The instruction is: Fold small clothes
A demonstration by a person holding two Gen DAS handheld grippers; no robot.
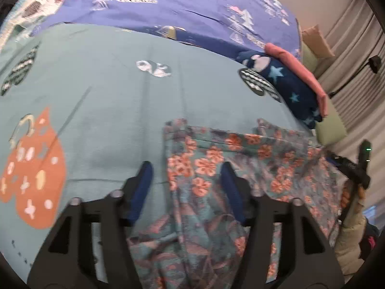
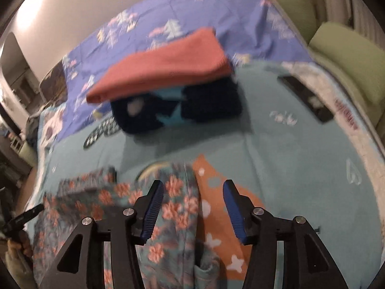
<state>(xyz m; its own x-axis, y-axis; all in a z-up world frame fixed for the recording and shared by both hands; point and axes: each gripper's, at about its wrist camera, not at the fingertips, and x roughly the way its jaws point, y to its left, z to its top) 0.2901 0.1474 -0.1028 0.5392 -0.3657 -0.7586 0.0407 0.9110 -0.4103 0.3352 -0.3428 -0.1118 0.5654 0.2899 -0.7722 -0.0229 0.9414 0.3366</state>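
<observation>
From my left wrist view, the left hand-held gripper hangs wide open over the floral garment, gripping nothing. The garment lies flat on the teal bedsheet. Only this view shows the curtain. In the right wrist view, the right hand-held gripper is likewise spread and empty above the garment's edge. Beyond sit a folded red cloth atop a navy star-print bundle, both blurred.

Bare teal sheet left of floral garment, folded stack blocking beyond, green cushions at edge
</observation>
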